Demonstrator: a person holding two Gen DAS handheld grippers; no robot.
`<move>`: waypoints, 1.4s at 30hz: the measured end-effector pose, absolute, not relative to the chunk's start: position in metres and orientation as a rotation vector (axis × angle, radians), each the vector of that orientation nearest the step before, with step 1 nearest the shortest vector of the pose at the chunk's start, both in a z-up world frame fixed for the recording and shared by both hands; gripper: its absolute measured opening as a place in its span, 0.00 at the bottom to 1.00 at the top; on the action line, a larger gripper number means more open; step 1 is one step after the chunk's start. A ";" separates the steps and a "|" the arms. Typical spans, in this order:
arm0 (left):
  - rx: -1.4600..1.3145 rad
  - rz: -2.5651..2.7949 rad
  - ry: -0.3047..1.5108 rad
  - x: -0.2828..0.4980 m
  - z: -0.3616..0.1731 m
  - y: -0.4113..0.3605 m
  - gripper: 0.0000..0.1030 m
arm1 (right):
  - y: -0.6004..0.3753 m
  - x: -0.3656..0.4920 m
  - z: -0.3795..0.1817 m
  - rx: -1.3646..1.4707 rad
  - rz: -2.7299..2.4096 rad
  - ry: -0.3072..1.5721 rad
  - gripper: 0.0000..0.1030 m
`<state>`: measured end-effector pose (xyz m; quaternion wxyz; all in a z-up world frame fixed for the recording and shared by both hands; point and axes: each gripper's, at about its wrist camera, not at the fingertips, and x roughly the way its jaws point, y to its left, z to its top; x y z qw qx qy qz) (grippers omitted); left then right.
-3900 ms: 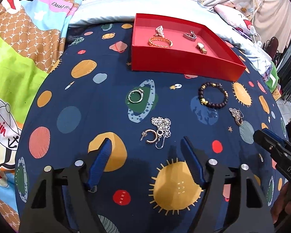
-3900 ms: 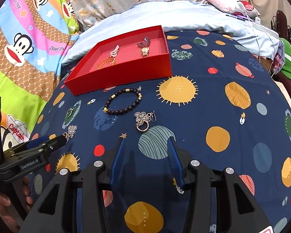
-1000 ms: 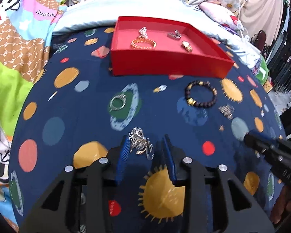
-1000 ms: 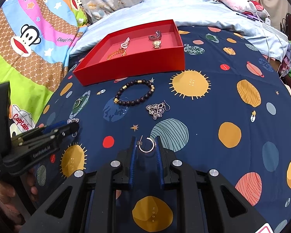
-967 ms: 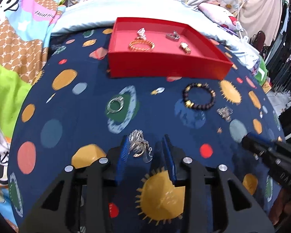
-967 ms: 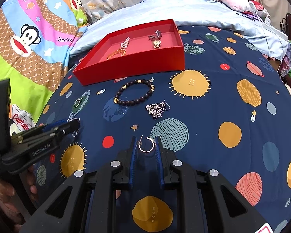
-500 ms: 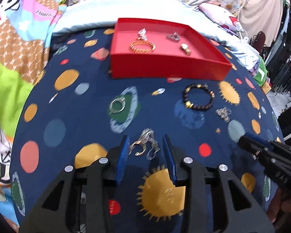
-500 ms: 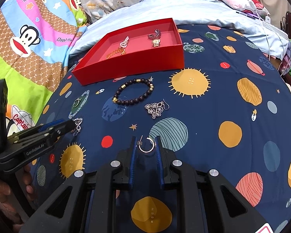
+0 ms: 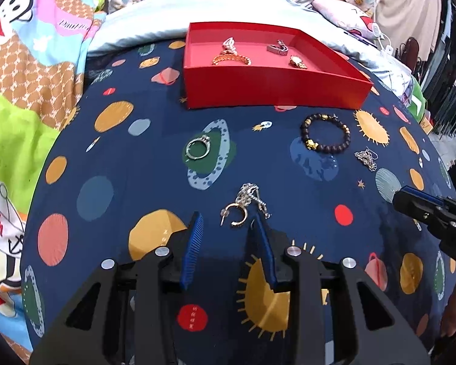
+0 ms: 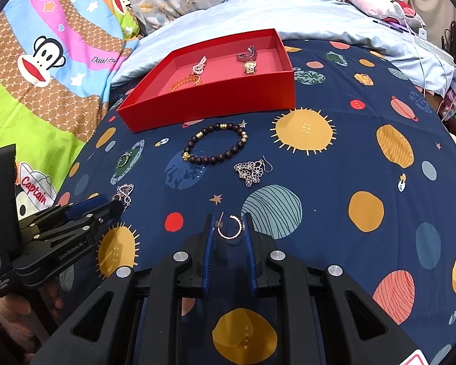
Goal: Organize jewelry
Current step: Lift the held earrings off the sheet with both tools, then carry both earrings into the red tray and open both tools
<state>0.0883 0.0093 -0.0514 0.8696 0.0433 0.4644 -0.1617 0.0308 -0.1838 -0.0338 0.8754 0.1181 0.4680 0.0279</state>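
Left fingers spread around silver chain, right fingers pinching hoop earring — chain's contact unclear.

You have a bed spread with a navy planet-print sheet. On it lie a red tray, a bead bracelet, a flower earring, a silver ring and a chain with a hoop.
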 end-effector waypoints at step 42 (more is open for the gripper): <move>0.042 -0.418 0.935 0.060 -0.007 0.008 0.17 | -0.183 0.020 -0.003 0.233 0.080 0.912 0.17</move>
